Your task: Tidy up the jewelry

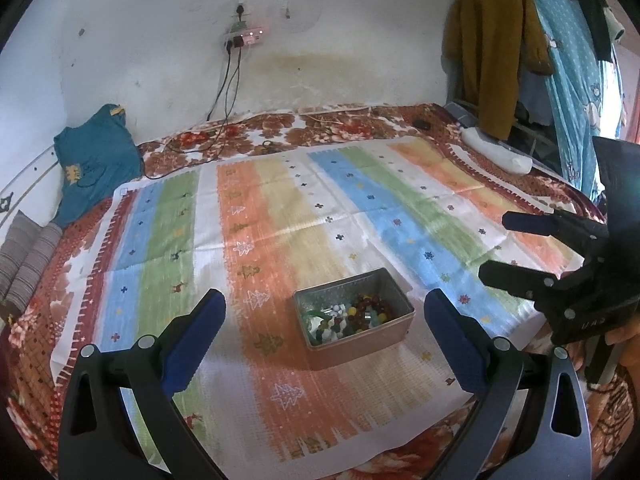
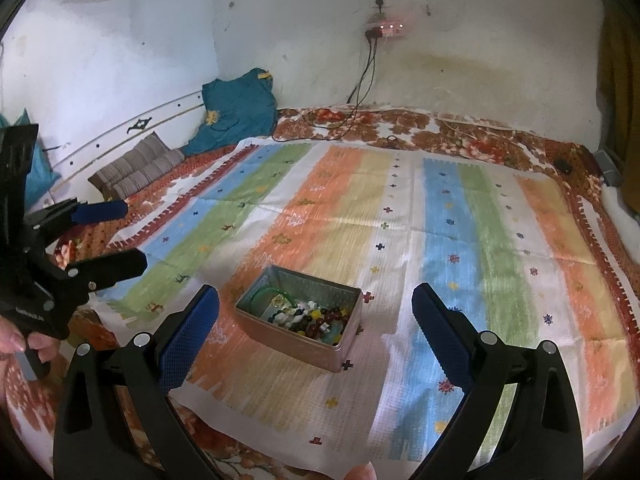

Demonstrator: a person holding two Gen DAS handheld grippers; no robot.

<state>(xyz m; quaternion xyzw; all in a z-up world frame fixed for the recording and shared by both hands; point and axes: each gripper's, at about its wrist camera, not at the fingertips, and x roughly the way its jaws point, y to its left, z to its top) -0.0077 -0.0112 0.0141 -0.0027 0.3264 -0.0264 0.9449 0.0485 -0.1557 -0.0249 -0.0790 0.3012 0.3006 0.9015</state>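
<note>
Left wrist: tin [image 1: 394, 330] holds beads [image 1: 352, 316]

The left gripper [image 1: 324, 306] has black angular arms with round silver screws and blue textured pads [image 1: 192, 346]. At the frame's right edge, the right gripper [image 1: 496, 246] is black, white lettering on its body, bare fingers beneath

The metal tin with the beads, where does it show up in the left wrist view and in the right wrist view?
Left wrist view: the metal tin sits low, just right of centre, between the left gripper fingers.
Right wrist view: it sits low, just left of centre, nearer the right gripper left finger.
Shared landmark: the wall power strip with cables hanging down.
</note>
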